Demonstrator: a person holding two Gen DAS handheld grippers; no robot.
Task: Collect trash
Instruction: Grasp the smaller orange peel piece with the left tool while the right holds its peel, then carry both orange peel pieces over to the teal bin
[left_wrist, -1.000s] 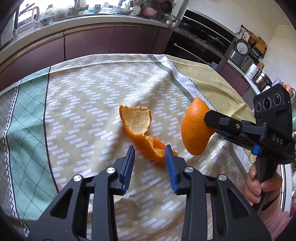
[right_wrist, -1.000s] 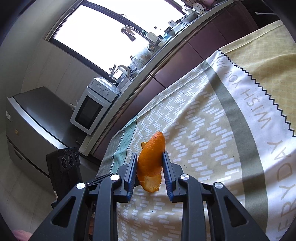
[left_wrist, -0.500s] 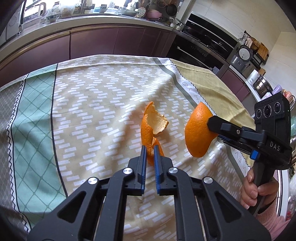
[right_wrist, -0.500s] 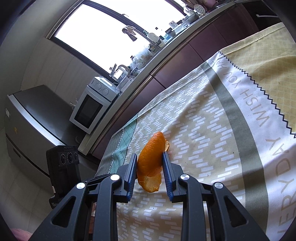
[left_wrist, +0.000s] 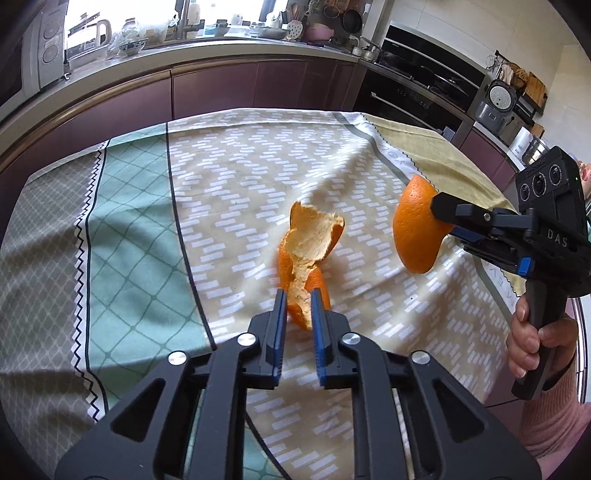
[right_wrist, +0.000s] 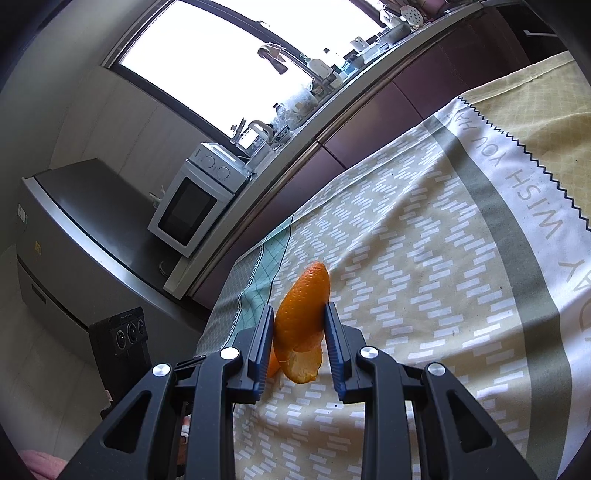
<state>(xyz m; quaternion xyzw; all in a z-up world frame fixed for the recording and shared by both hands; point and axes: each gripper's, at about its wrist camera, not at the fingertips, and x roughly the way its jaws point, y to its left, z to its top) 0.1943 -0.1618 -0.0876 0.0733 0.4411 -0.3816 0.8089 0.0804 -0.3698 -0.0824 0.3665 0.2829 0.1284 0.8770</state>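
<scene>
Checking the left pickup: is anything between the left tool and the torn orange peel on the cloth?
Nothing visible: the torn orange peel already sits between the left tool fingers, whose jaws just reopened slightly.

patterned tablecloth (left_wrist: 229, 177), white microwave (right_wrist: 192, 201), kettle (left_wrist: 98, 35)

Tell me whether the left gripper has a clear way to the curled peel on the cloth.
Probably yes. The left gripper already has the curled peel between its fingers; its jaws have just been opening slightly. Nothing blocks it; the right gripper holds its own peel off to the side.
</scene>
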